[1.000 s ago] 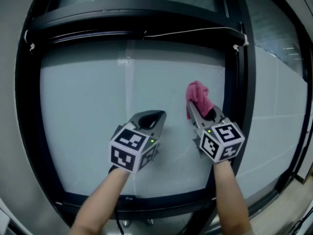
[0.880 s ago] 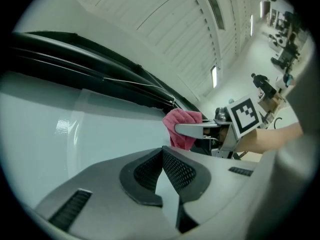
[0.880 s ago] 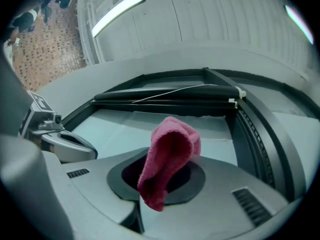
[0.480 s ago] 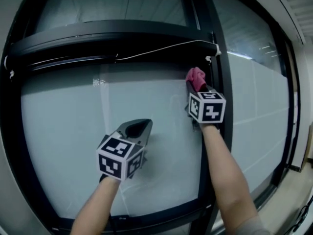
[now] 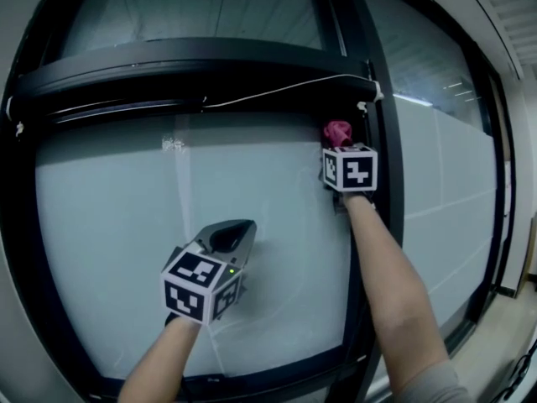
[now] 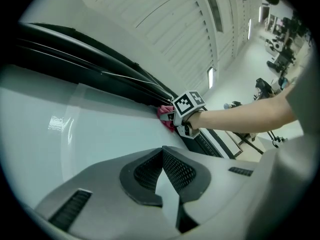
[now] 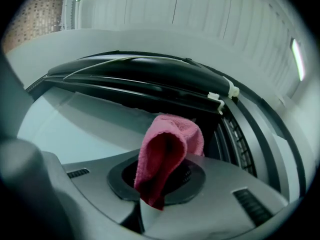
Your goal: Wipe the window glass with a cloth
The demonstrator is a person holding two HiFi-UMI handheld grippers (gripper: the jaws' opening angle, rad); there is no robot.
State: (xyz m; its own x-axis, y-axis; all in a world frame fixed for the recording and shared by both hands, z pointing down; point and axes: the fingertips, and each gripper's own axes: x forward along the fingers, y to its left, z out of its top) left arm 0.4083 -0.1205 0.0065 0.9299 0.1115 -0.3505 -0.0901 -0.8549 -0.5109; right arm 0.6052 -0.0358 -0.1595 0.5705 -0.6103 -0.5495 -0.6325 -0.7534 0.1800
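Observation:
The window glass [image 5: 151, 225] is a pale pane in a black frame [image 5: 185, 61]. My right gripper [image 5: 339, 145] is shut on a pink cloth [image 5: 337, 131] and holds it against the pane's upper right corner, next to the black upright. In the right gripper view the cloth [image 7: 167, 151] bulges up from between the jaws of that gripper [image 7: 157, 184]. My left gripper [image 5: 233, 235] hovers at the lower middle of the glass, jaws closed on nothing. In the left gripper view the left gripper [image 6: 162, 166] faces the pane, with the cloth [image 6: 165, 113] far off.
A black upright [image 5: 373, 225] bounds the pane on the right, with another pane [image 5: 445, 200] beyond it. A thin white cord [image 5: 277, 86] runs along the top bar. A small smudge [image 5: 173, 143] shows on the upper glass. Desks and chairs [image 6: 280, 64] stand behind.
My right gripper has carried the cloth up the glass from mid-height to the upper right corner. The left gripper stays low on the pane, drifting slightly left and down.

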